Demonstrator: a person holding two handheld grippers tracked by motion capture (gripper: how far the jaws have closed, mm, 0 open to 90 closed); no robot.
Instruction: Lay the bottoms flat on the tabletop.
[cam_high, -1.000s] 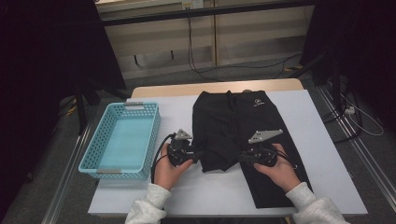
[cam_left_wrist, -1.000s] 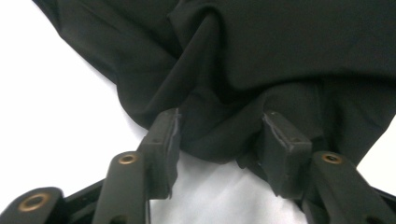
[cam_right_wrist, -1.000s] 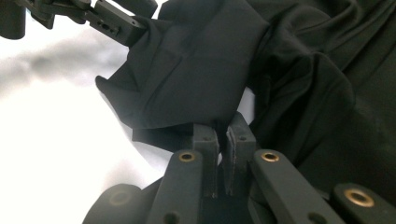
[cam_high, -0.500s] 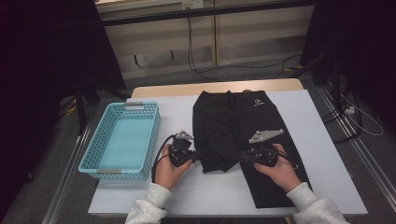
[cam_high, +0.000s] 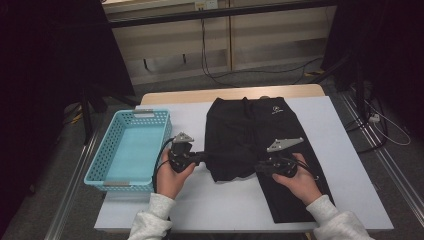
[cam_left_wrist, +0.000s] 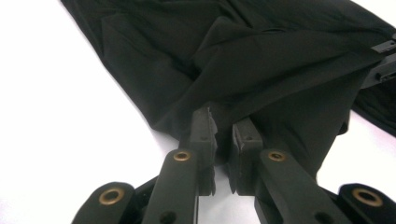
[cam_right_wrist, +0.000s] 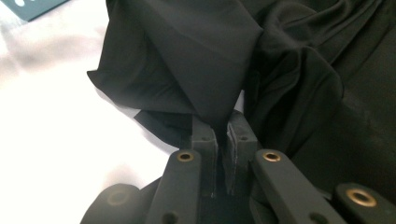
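Note:
A pair of black trousers (cam_high: 250, 130) lies flat on the white table (cam_high: 220, 205), waistband at the far side with a small white logo. The left leg's lower edge is bunched up between my two grippers. My left gripper (cam_high: 204, 157) has just been closing and is shut on the left side of that edge; in the left gripper view (cam_left_wrist: 224, 126) the black cloth (cam_left_wrist: 261, 70) runs in between the pads. At the edge's right side my right gripper (cam_high: 258, 167) is shut on it too, and the right gripper view (cam_right_wrist: 223, 123) shows a fold of cloth (cam_right_wrist: 205, 56) pinched there.
A light blue plastic basket (cam_high: 100, 162) stands with nothing in it on the table's left side, close to my left hand. The right trouser leg stretches toward the near table edge under my right hand. Bare white tabletop lies at the front left.
The left gripper's jaws have closed on the trouser edge and the left hand has lifted slightly. The right gripper has kept its place and grip.

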